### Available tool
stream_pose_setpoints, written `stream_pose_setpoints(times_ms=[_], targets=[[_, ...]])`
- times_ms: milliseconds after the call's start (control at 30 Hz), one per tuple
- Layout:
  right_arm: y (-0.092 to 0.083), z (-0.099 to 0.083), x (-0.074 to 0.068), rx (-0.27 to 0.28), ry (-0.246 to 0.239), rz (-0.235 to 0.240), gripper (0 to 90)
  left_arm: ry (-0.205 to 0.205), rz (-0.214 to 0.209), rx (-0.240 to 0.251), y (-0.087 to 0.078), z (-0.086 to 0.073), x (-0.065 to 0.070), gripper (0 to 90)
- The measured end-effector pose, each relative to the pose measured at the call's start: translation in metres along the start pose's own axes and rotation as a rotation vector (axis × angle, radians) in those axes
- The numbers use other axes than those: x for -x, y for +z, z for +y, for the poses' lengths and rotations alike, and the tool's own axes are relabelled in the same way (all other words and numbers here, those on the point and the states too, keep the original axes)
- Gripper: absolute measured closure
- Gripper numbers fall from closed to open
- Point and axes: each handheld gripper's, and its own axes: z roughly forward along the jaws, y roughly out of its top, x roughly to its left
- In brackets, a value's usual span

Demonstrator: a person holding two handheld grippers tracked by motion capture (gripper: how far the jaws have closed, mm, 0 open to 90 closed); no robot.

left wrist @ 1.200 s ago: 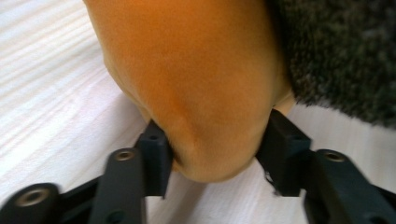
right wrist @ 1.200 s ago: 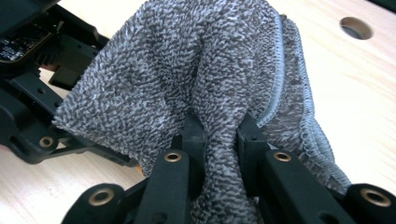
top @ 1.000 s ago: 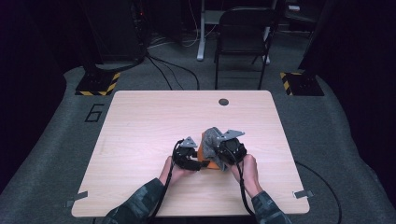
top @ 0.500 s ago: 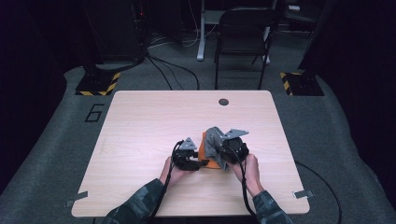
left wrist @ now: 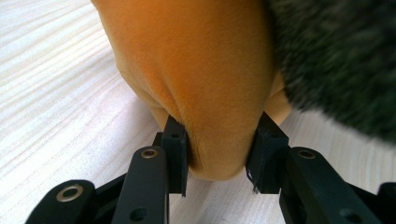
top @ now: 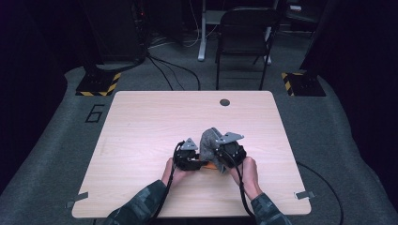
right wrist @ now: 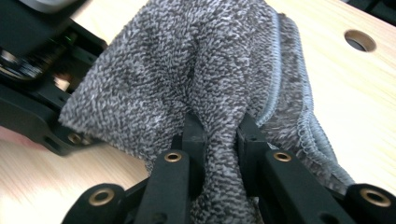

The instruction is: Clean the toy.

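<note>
You look down and forward from above onto the whole worktop [top: 141, 122]. Your two gripper cameras sit very close, sharing the grey towel [right wrist: 196, 70].

In the high view, the soft orange cloth [top: 212, 165] at frame centre lies mostly hidden under the grey terry towel [top: 210, 140]; in the left gripper view, the top edge crops it

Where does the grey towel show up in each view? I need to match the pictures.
High view: the grey towel bunches up at table centre, between the two grippers.
Left gripper view: it is the dark fuzzy mass at the upper right, beside the orange cloth.
Right gripper view: it takes up the middle, pinched between the jaws.
Shared landmark: the light wooden table.
</note>
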Motion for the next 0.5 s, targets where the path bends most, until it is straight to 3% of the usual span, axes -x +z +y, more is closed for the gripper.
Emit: stream_pose_setpoints(times_ms=[300,500], targets=[[-0.013,-0.031,0.038,-0.078,0.103,-0.049,77.7,0.021,-0.008,0.006,0.002,0.002,0.001,64.0],[-0.01,-0.04,0.051,-0.111,0.153,-0.062,77.7,0.007,-0.014,0.008,0.002,0.002,-0.002,64.1]])
